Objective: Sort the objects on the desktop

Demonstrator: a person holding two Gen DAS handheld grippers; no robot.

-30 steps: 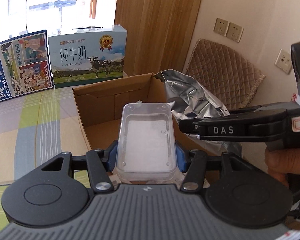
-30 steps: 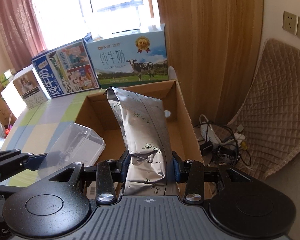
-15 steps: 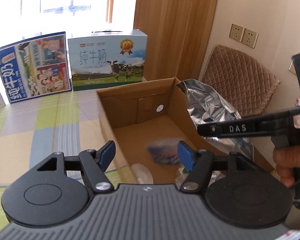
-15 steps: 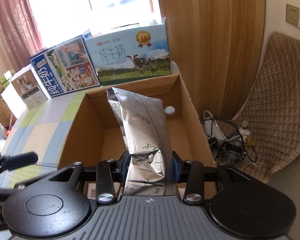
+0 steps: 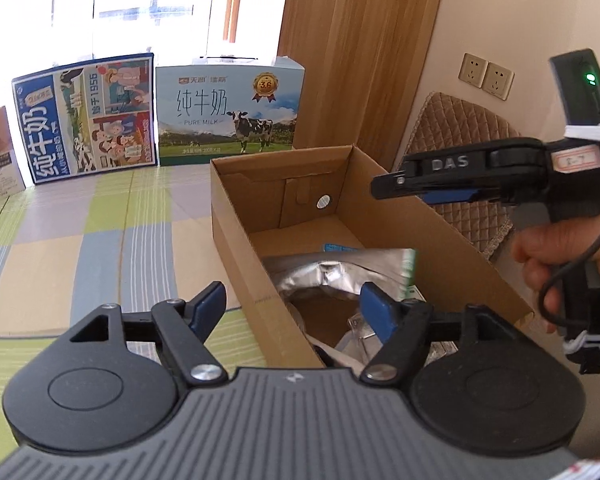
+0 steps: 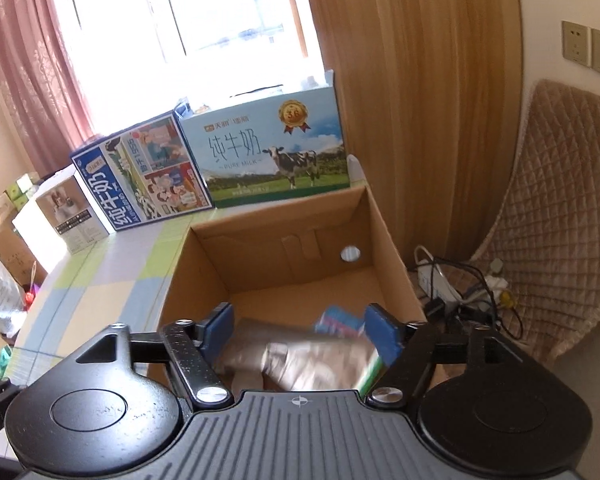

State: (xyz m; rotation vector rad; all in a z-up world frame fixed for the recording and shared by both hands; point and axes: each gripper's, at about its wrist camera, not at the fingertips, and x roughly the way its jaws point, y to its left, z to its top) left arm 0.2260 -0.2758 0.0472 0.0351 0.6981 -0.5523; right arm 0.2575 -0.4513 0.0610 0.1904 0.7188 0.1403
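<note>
An open cardboard box [image 5: 236, 240] [image 6: 188, 280] stands on the checked tablecloth. Inside it lies a silver foil bag [image 5: 340, 276], blurred in the right wrist view [image 6: 300, 360], beside a small blue packet [image 6: 340, 320]. A clear plastic piece [image 5: 358, 334] shows at the box's near end. My left gripper [image 5: 294, 306] hangs over the box's near left wall, its jaws opening with nothing between the pads. My right gripper [image 6: 300, 328] [image 5: 420, 184] is above the box, jaws opening, with the bag below them and free of the pads. A hand [image 5: 560, 256] holds it.
Two milk cartons [image 5: 228, 116] [image 5: 84, 120] and a white box [image 6: 64, 212] stand at the table's back edge. Right of the table are a quilted chair [image 6: 560, 220], a power strip with cables [image 6: 460, 284], wall sockets [image 5: 486, 76] and a wooden panel [image 6: 412, 100].
The left gripper let go of the clear plastic container, which dropped into the box, and drew back. The right gripper opened and the upright silver bag fell flat into the box.
</note>
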